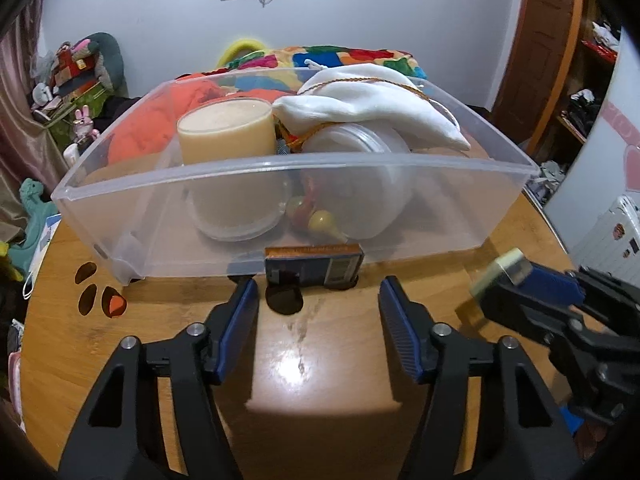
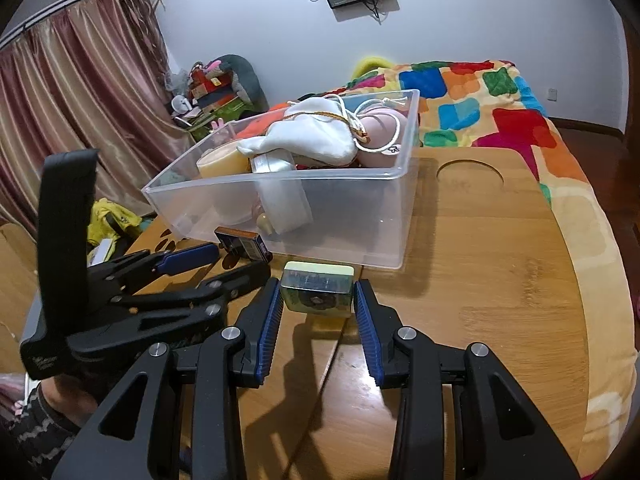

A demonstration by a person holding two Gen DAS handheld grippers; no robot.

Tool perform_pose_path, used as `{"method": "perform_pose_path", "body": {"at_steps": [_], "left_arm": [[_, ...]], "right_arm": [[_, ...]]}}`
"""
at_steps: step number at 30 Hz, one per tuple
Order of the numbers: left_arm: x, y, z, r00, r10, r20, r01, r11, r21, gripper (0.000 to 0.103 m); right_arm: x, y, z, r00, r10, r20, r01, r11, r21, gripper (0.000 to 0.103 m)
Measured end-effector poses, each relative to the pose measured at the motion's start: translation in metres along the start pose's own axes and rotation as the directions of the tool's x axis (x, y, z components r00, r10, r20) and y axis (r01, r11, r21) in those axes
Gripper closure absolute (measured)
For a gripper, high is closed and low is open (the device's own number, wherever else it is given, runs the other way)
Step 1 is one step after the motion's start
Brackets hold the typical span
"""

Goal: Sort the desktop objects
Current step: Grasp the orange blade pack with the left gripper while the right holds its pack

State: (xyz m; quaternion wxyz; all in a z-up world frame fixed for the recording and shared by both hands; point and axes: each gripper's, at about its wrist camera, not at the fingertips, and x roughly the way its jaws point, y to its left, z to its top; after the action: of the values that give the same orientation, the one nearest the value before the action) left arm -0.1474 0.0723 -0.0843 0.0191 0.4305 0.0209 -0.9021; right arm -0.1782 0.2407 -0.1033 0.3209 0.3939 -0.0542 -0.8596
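Meanwhile, right tool clamped on pale block — beside clear bin.

Clear bin, white pouch, multicoloured patchwork blanket, blue-padded black tool.

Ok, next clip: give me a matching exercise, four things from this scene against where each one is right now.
Things:
1. pale green block
2. dark flat box
3. white cloth pouch
4. cup of beige liquid

Places:
A. on the table, against the clear bin's near wall
B. standing upright inside the bin
C. clamped in the right gripper
D. lying on top of the bin's contents

Pairs: 1-C, 2-A, 3-D, 4-B
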Motion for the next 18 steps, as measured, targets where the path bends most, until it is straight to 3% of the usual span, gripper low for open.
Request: {"method": "perform_pose_path", "body": {"at_steps": [7, 15, 18], "left_arm": [[0.0028, -0.0017, 0.0049, 1.0, 0.019, -0.007, -0.019, 0.998, -0.054, 0.046], [0.0046, -0.0072, 0.0053, 0.999, 0.044, 0.001, -0.044, 0.998, -0.047, 0.046], [0.0035, -0.0069, 0.0035, 0.999, 0.054, 0.009, -0.053, 0.997, -0.051, 0.052]], "right_arm": [[-0.0036, -0.0075, -0.0044, 0.999, 0.032, -0.002, -0.032, 0.999, 0.003, 0.07], [-0.0019, -0.0061, -0.0072, 0.999, 0.048, -0.018, -0.048, 0.999, -0.011, 0.07], [-0.0006, -0.0039, -0.008, 0.999, 0.047, -0.025, -0.047, 0.999, -0.019, 0.07]]}}
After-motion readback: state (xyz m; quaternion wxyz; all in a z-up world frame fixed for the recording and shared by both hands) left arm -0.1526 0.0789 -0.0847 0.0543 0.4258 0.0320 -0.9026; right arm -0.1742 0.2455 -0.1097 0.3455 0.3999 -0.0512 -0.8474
